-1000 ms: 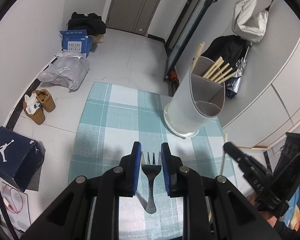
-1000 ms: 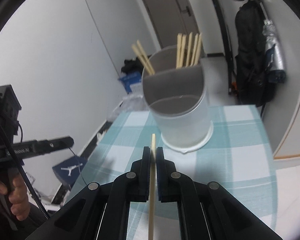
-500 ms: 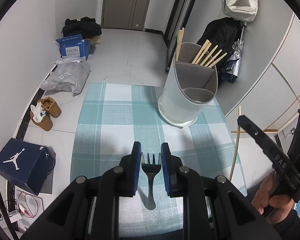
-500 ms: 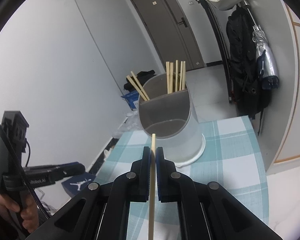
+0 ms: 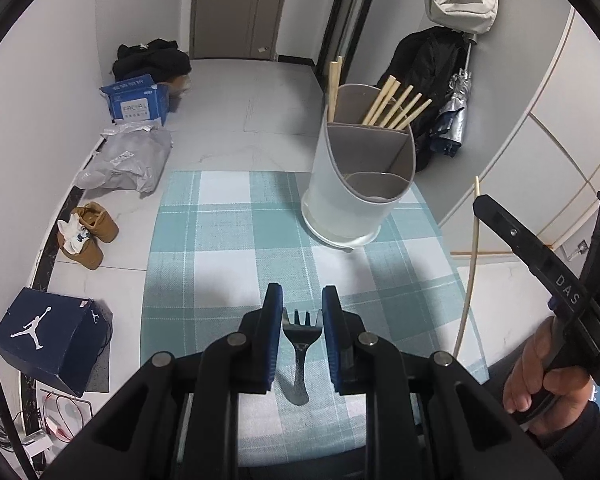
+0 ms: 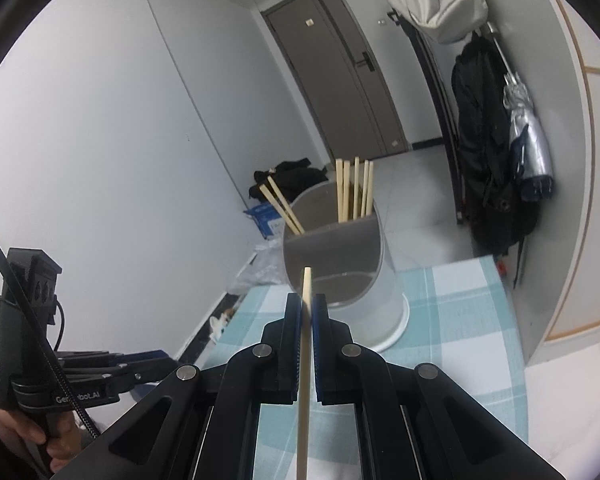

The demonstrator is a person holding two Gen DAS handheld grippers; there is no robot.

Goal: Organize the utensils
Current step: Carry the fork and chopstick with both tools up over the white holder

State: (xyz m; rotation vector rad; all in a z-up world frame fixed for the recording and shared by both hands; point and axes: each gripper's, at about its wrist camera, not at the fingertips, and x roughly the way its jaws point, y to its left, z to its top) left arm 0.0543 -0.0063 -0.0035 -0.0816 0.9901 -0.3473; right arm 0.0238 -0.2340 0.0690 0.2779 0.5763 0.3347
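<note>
My left gripper is shut on a dark metal fork, its blue pads pressing the fork's head, tines forward, above the near end of the teal checked tablecloth. My right gripper is shut on a single pale wooden chopstick that points at the holder. The grey utensil holder stands at the cloth's far right; several chopsticks lean in its back compartments, and its front compartment looks empty. In the left wrist view the right gripper and its chopstick hang at the right edge.
On the floor left of the table lie a navy shoe box, brown shoes, a grey plastic bag and a blue carton. A black bag and a folded umbrella hang beside the wall on the right.
Both grippers have lifted and drawn back, so the holder looks smaller and farther off. The left view has rolled and now shows the holder upright. Fork and chopstick stay gripped.
</note>
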